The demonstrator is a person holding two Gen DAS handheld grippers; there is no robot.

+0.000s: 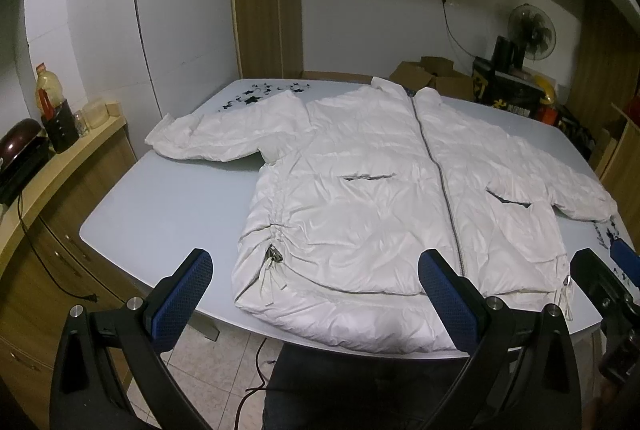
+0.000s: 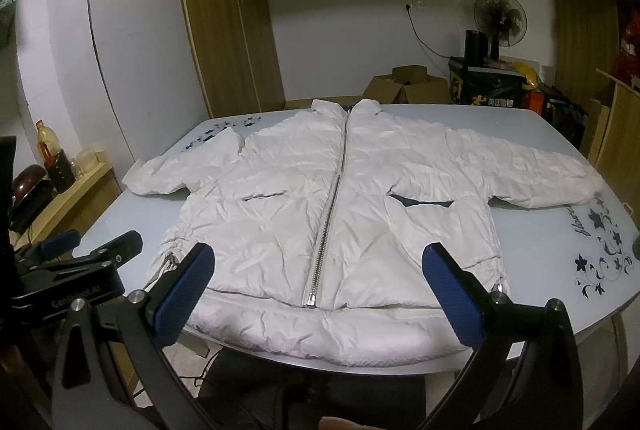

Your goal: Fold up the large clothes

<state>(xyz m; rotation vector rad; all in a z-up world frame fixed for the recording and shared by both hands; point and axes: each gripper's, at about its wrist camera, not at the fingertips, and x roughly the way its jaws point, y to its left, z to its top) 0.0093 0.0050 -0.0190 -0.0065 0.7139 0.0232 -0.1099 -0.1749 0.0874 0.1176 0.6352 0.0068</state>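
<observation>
1. A pale blue desk (image 2: 560, 242) is seen to fill the middle of both views, printed with dark flower patterns at its far left corner and near its right edge.
2. A white puffer jacket (image 2: 332, 198) is laid flat on it, front up and zipped, with the collar toward the far edge and the hem at the near edge, slightly overhanging it. Its long axis is thus run straight away from the fingers, and the sleeves are spread out toward the left and right edges.
3. The left sleeve (image 1: 216, 134) is stretched toward the far left corner; the right sleeve (image 2: 540, 178) is brought close to the right edge.
4. The left gripper (image 1: 316, 298) is held above the near edge, over the hem's left half; its fingers (image 1: 184, 294) are spread wide and nothing is held.
5. The right gripper (image 2: 320, 294) is held likewise just short of the hem, about on the zipper line, its fingers (image 2: 452, 294) wide apart and empty.
6. Each sleeve is judged to be nearer to the gripper of its own side, so a sleeve fold inward would be begun from either side with equal ease.
7. Drawstring toggles (image 1: 274, 256) are seen at the hem's left side.
</observation>
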